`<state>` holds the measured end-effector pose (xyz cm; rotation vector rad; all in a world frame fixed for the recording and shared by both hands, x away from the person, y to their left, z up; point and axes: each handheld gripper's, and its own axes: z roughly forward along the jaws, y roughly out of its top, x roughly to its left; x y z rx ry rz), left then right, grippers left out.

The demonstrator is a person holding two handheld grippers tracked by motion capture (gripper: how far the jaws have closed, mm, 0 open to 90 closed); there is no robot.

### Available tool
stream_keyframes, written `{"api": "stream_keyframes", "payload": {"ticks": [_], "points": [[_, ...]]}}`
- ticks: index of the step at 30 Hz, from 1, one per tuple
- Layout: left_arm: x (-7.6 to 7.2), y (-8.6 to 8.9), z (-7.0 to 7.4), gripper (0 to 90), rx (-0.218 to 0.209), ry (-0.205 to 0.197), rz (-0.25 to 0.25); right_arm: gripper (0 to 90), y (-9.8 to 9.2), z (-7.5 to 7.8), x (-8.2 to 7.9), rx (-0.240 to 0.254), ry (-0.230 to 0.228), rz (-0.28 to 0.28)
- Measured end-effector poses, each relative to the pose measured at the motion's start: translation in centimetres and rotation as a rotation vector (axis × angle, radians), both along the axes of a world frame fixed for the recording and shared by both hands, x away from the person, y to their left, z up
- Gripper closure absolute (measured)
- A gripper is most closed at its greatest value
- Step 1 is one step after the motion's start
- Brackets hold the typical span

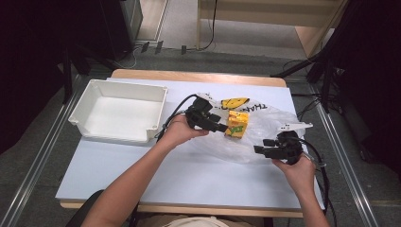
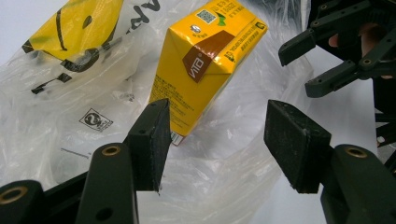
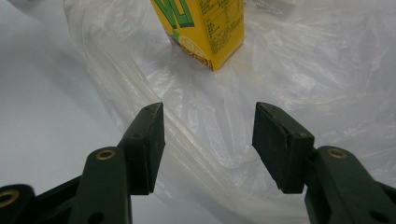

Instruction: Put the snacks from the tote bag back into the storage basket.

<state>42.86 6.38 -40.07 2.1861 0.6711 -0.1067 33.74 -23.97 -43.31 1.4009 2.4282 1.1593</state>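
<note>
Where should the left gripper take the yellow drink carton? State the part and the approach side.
Grip the yellow drink carton across its flat side faces, mid-body, coming level from the left gripper side. It stands upright on the plastic bag, and the open jaws already face it.

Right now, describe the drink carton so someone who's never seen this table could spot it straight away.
On the white table, look right of the empty white tray to the crumpled clear plastic bag. The drink carton stands on that bag. It's the one small solid yellow box, with green lettering and a brown patch near its top.
</note>
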Motion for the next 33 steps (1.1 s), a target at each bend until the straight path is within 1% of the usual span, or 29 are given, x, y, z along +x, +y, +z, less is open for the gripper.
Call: {"api": "stream_keyframes", "payload": {"ticks": [1,2,4,6,7,10,14,15,16,18,22,24,27,30,32,33], "points": [[0.1,-0.1,0.0,41.5,0.005,0.001,0.001,44.9,0.0,0.0,0.0,0.000,-0.001,-0.001],[0.1,-0.2,-0.1,41.3,-0.003,0.004,0.005,44.9,0.0,-0.1,0.1,0.000,-0.003,-0.001],[0.2,-0.4,-0.3,40.9,-0.004,0.018,0.000,44.9,0.0,0.0,0.1,0.002,-0.003,-0.002],[0.3,-0.7,-0.3,40.9,0.021,0.018,-0.008,44.9,0.0,0.0,0.0,0.005,-0.001,-0.005],[0.3,-0.8,-0.3,40.6,0.025,0.012,-0.009,44.8,0.0,0.0,0.0,0.004,-0.006,-0.006],[0.6,-1.1,-0.5,39.5,0.008,0.015,-0.006,44.8,0.0,0.1,-0.1,0.011,-0.018,-0.008],[1.1,-1.5,-0.9,39.3,0.010,0.015,-0.019,44.8,-0.2,0.3,-0.1,0.024,-0.030,-0.017],[1.2,-1.6,-1.0,39.1,0.004,0.017,-0.022,44.8,-0.1,0.3,-0.2,0.023,-0.030,-0.018],[1.3,-1.6,-1.0,38.9,0.008,0.016,-0.025,44.8,-0.1,0.3,-0.2,0.022,-0.032,-0.018],[1.4,-1.8,-1.1,38.5,0.005,0.012,-0.023,44.8,-0.1,0.3,-0.3,0.021,-0.031,-0.018],[1.6,-2.1,-1.1,38.0,0.010,-0.025,-0.028,44.8,0.1,0.2,-0.3,0.012,-0.031,-0.014],[1.7,-2.3,-1.3,37.3,0.009,-0.036,-0.029,44.9,0.1,0.1,-0.3,0.006,-0.033,-0.016],[1.9,-2.7,-1.7,37.1,0.018,-0.035,-0.030,45.0,0.1,0.1,-0.2,0.012,-0.035,-0.022],[2.1,-3.1,-2.2,37.1,0.020,-0.053,-0.028,45.0,0.2,0.0,-0.1,0.013,-0.029,-0.027],[2.2,-3.4,-2.5,36.8,0.026,-0.055,-0.022,45.0,0.2,0.0,0.0,0.011,-0.028,-0.023],[2.3,-3.6,-2.8,35.1,0.015,-0.049,-0.022,45.0,0.2,-0.1,0.0,0.010,-0.026,-0.021]]}}
